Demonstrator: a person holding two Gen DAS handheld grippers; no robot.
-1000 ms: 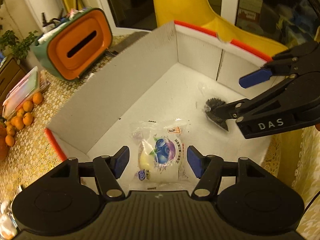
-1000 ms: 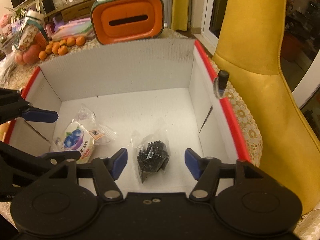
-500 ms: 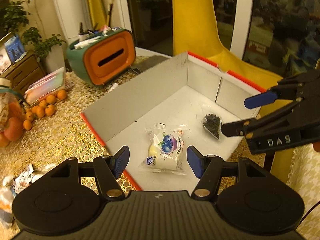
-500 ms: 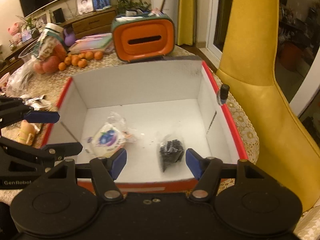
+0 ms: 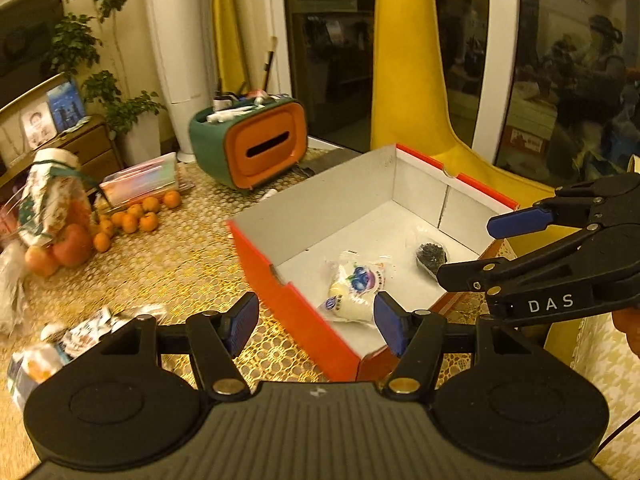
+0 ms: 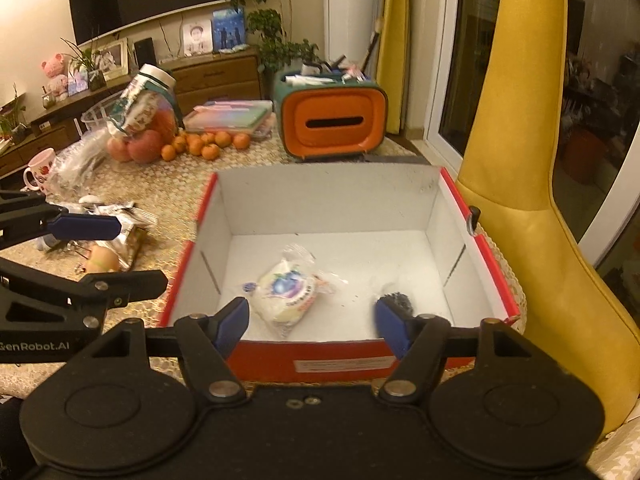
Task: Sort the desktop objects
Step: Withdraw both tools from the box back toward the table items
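A red box point(image 5: 296, 304) with a white inside stands on the table and also shows in the right wrist view point(image 6: 340, 354). In it lie a wrapped blueberry snack point(image 5: 354, 290) point(image 6: 286, 294) and a small bag of black bits point(image 5: 431, 254) point(image 6: 396, 302). My left gripper point(image 5: 316, 322) is open and empty, above the box's near left corner. My right gripper point(image 6: 312, 324) is open and empty, above the box's near wall; it also shows in the left wrist view point(image 5: 480, 252). The left gripper shows in the right wrist view point(image 6: 120, 252) at the left.
Loose snack packets point(image 6: 116, 236) point(image 5: 68, 340) lie on the gold tablecloth left of the box. An orange-and-green tissue box point(image 6: 334, 120), small oranges point(image 6: 204, 144), apples point(image 6: 136, 150) and a jar point(image 6: 146, 96) stand behind. A yellow chair point(image 6: 528, 200) is right of the box.
Both grippers have pulled up and back out of the box, open and empty. The snack and the black bag stay on the box floor.
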